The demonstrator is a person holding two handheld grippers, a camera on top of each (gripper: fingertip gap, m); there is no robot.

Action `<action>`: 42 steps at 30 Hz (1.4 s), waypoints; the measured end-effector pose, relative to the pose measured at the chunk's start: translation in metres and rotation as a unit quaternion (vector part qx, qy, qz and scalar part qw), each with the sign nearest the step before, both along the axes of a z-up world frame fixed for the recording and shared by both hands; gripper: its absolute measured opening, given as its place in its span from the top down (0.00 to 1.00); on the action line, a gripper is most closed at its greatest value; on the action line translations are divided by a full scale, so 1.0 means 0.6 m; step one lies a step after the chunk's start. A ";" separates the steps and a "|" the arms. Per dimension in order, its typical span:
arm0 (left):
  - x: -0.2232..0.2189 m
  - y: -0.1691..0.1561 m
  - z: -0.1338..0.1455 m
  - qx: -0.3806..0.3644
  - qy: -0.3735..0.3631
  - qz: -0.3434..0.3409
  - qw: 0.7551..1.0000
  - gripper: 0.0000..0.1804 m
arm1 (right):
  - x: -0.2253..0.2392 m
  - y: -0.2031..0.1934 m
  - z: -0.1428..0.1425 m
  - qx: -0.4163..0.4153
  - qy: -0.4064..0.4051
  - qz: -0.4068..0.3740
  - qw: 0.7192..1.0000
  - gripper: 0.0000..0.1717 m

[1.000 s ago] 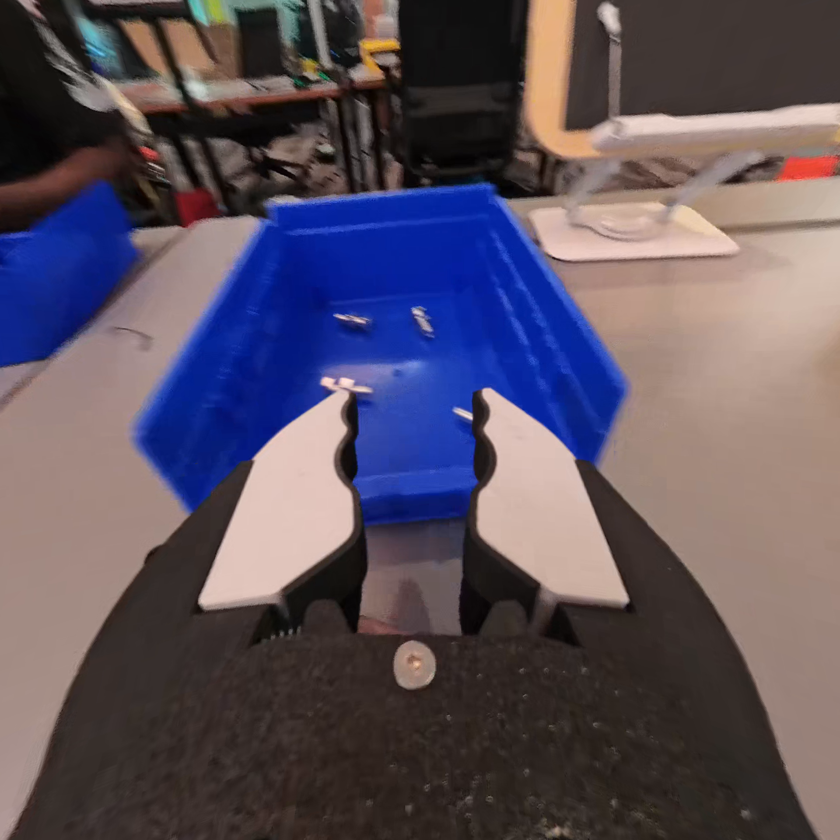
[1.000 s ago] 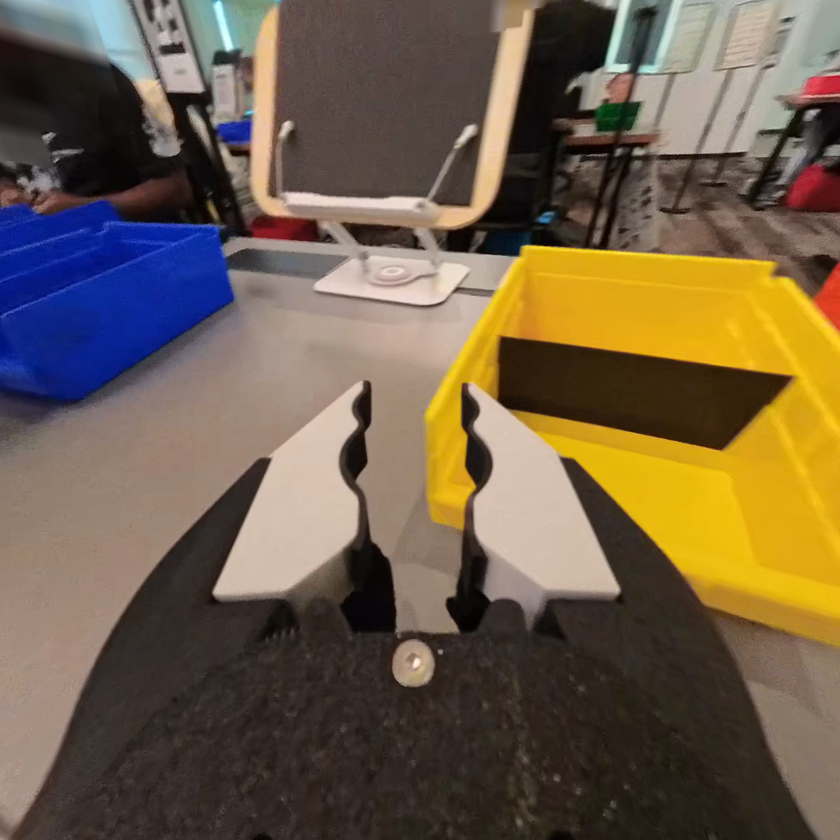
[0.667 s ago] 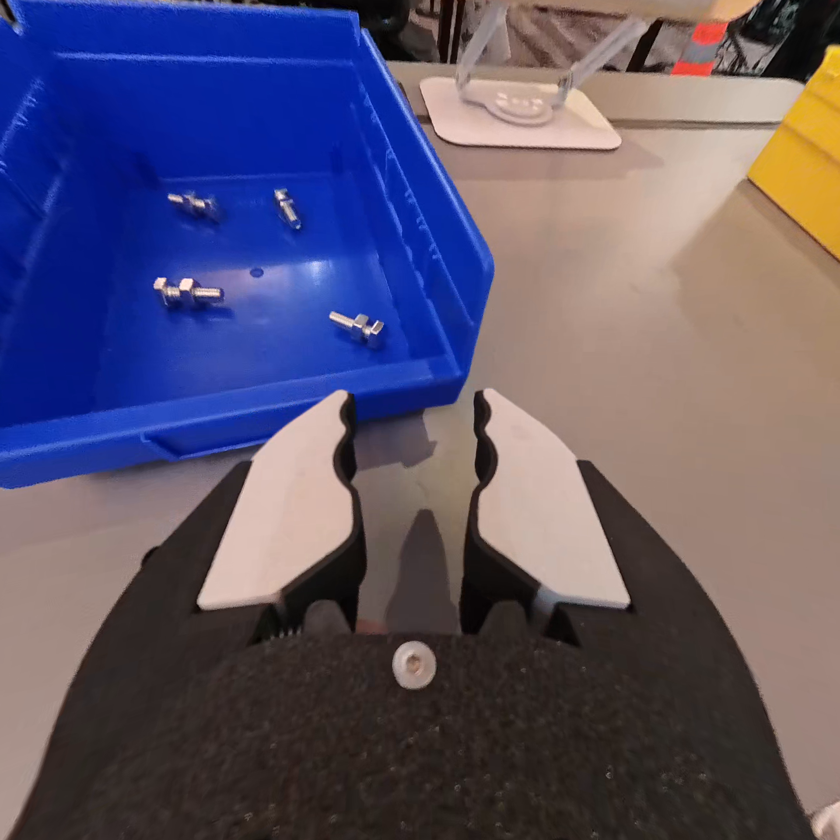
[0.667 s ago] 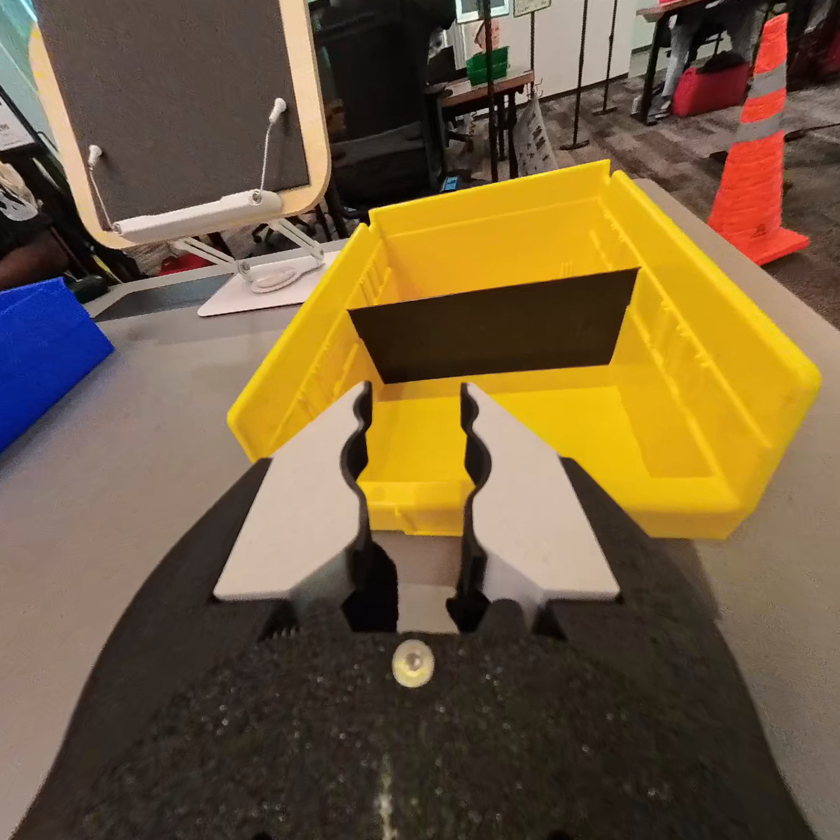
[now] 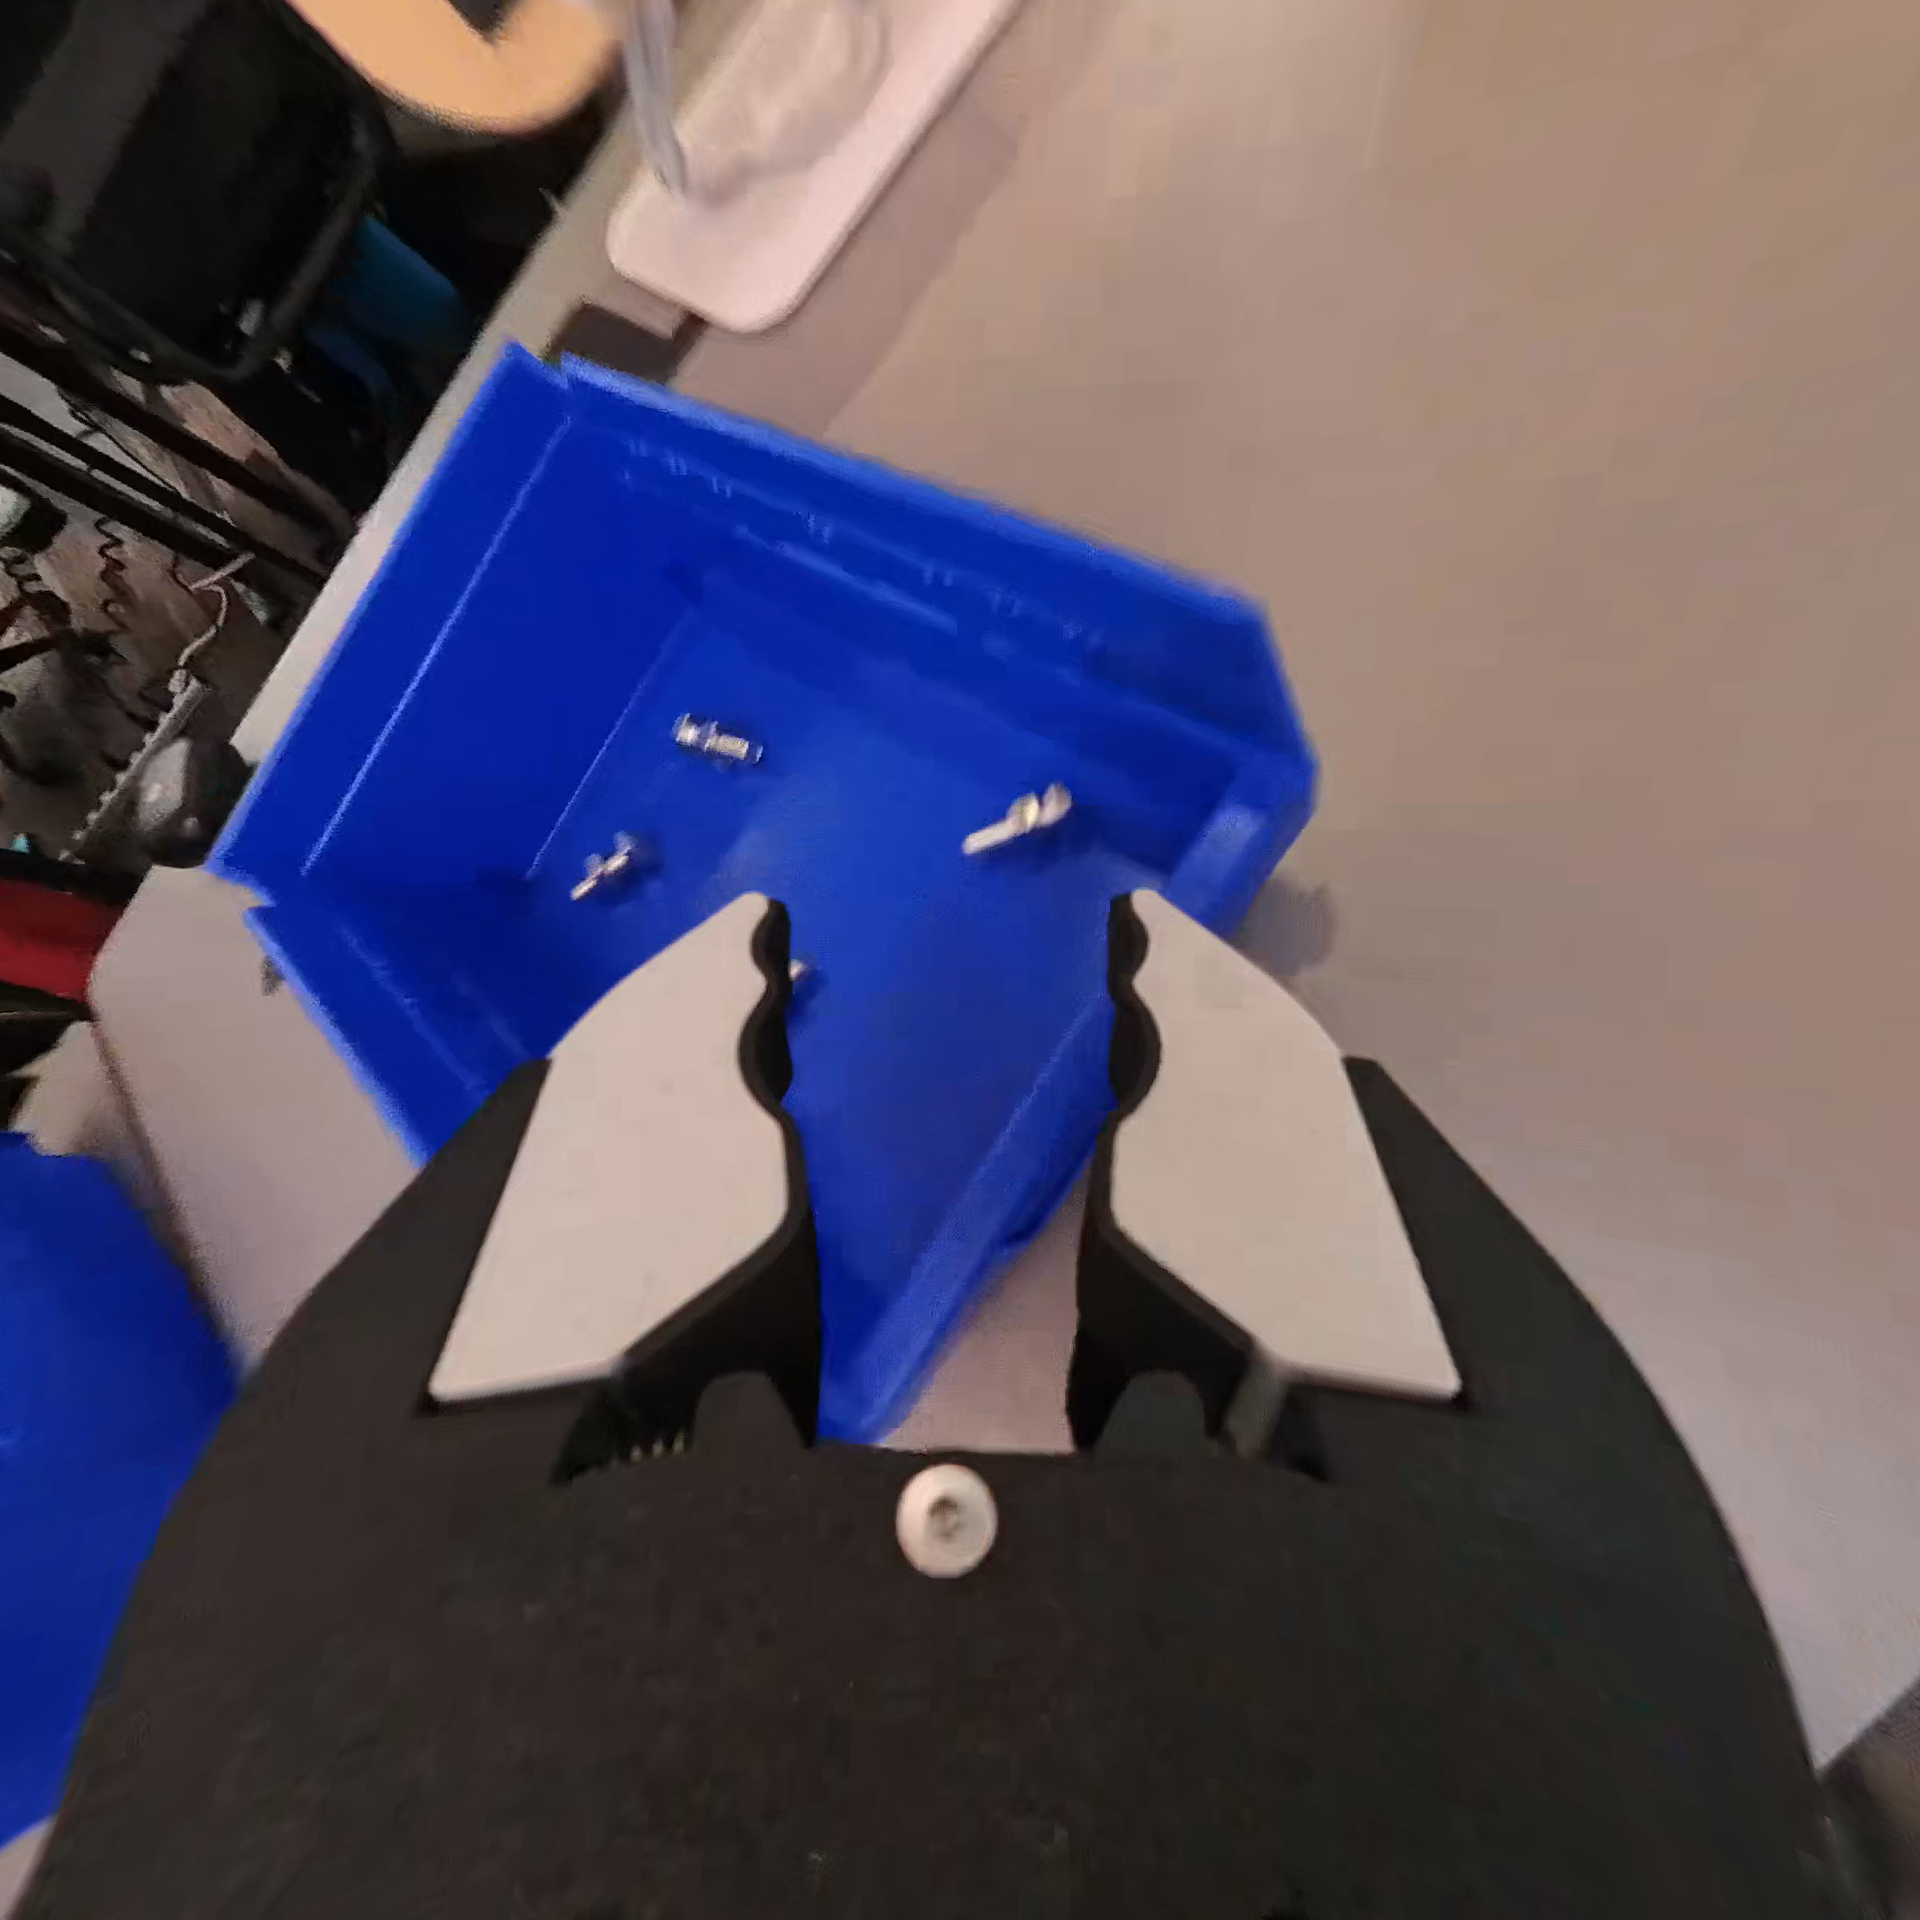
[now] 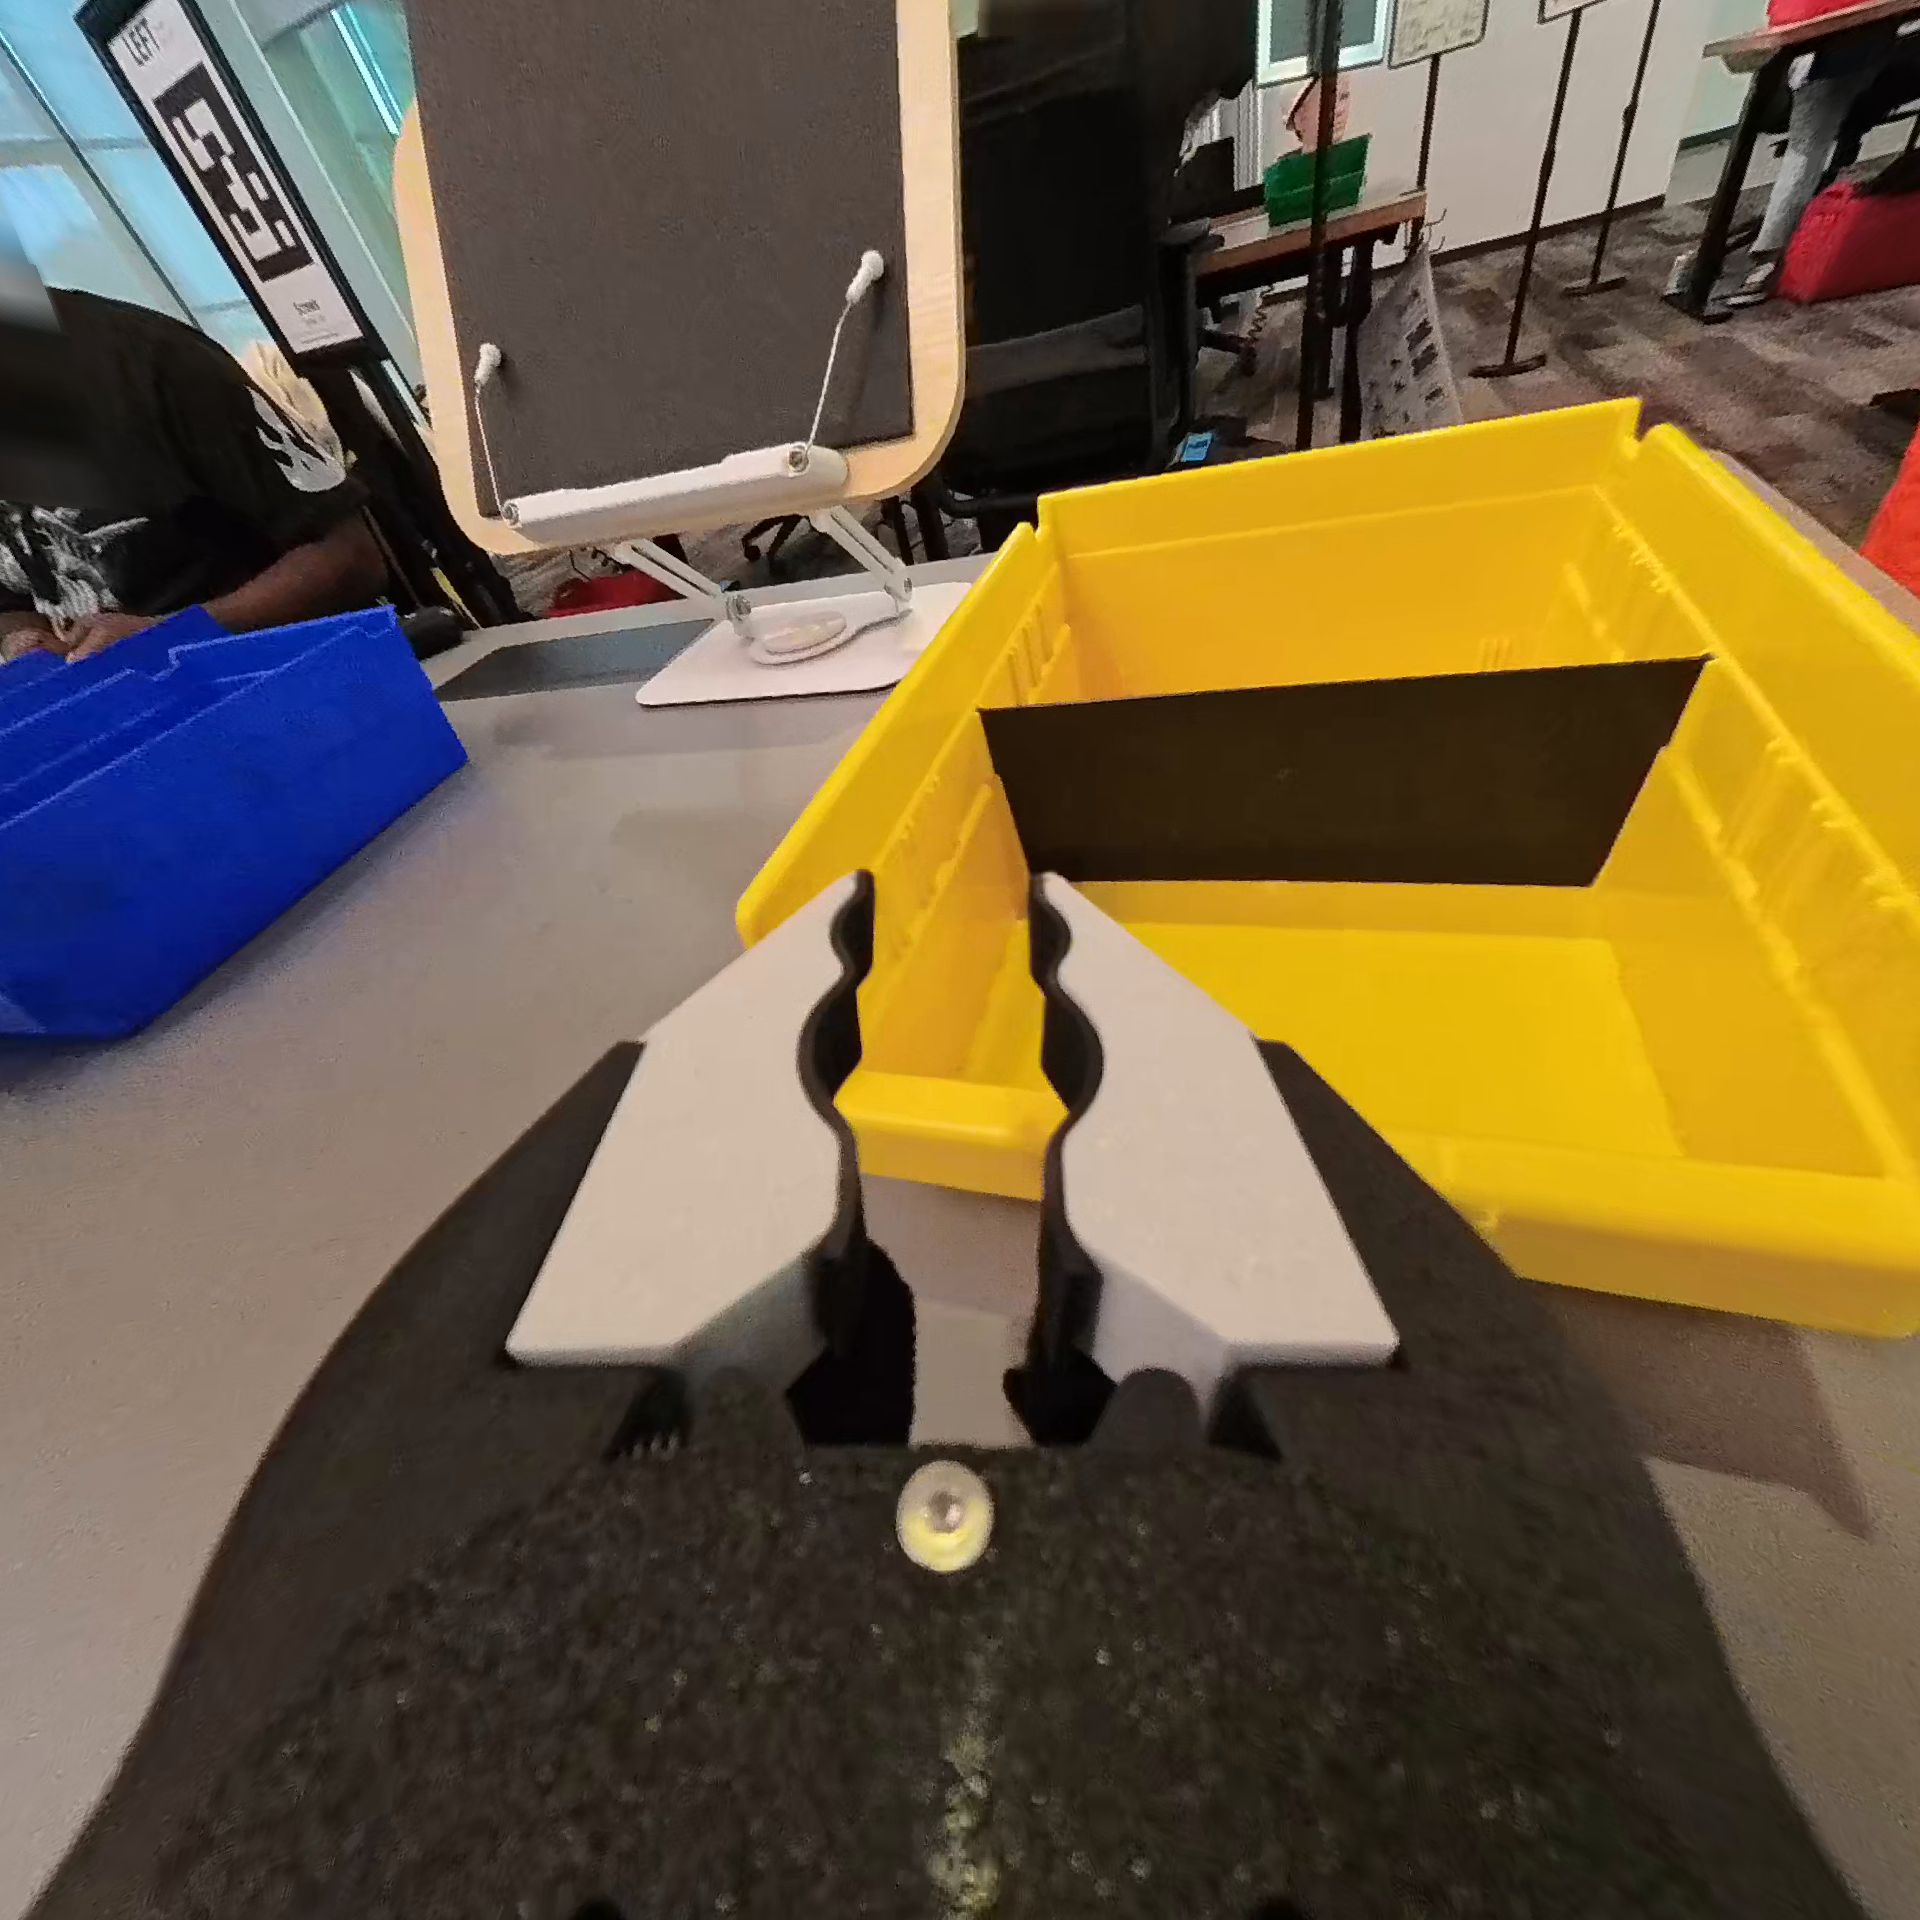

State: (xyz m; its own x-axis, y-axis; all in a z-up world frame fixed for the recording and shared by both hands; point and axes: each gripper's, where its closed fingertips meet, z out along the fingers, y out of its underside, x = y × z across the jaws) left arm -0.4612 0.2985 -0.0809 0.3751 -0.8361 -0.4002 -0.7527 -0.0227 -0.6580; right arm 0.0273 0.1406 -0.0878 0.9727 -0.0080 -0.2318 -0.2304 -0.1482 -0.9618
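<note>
In the left wrist view my left gripper [image 5: 945, 914] hangs open and empty over a blue bin [image 5: 436, 727], seen tilted. Several silver bolts with nuts lie on the bin floor: one [image 5: 1016, 819] ahead of the right finger, one [image 5: 717, 740] farther back, one [image 5: 608, 864] at the left, and one [image 5: 798, 971] partly hidden beside the left finger. In the right wrist view my right gripper [image 6: 951, 894] is open and empty, above the table at the near left corner of a yellow bin [image 6: 1455, 1226] with a black divider [image 6: 1330, 779].
A white stand [image 6: 800, 634] holding a wood-framed dark board [image 6: 665, 229] stands at the table's far edge. Blue bins [image 6: 208, 790] sit at the left, with a seated person [image 6: 156, 447] behind them. Chairs, desks and an orange cone lie beyond the table.
My left gripper swung over the blue bin, tilted, and its jaws opened wider. My right gripper shifted toward the yellow bin's left corner and its jaws narrowed a little.
</note>
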 end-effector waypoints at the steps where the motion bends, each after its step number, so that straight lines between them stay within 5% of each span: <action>1: -0.012 0.017 -0.005 0.001 0.050 -0.009 0.999 0.68 | -0.001 -0.001 0.002 0.002 0.004 0.003 1.000 0.83; 4: -0.043 0.075 -0.026 0.012 0.193 -0.041 0.980 0.70 | -0.008 -0.002 0.009 0.013 0.013 0.016 1.000 0.83; 9: -0.083 0.144 -0.085 -0.017 0.402 -0.135 0.906 0.78 | -0.023 0.004 0.012 0.029 0.037 0.043 0.998 0.84; 18: -0.099 0.201 -0.170 -0.112 0.472 -0.199 0.852 0.80 | -0.038 0.003 0.023 0.058 0.082 0.087 0.991 0.84; 26: -0.119 0.196 -0.183 -0.144 0.508 -0.212 0.823 0.89 | -0.039 0.007 0.023 0.060 0.110 0.099 0.987 0.84; 30: -0.118 0.197 -0.175 -0.148 0.490 -0.176 0.841 0.89 | -0.041 -0.005 0.043 0.082 0.068 0.095 0.990 0.85; 34: -0.083 0.183 -0.124 -0.123 0.371 -0.143 0.909 0.89 | -0.097 -0.024 0.084 0.125 -0.034 0.125 0.984 0.86; 39: -0.006 0.122 -0.012 -0.086 0.169 -0.137 0.972 0.90 | -0.278 -0.015 0.077 0.085 -0.061 0.311 0.945 0.86; 42: 0.077 0.042 0.046 -0.091 0.020 -0.187 0.978 0.90 | -0.395 -0.016 0.059 0.043 -0.030 0.448 0.893 0.83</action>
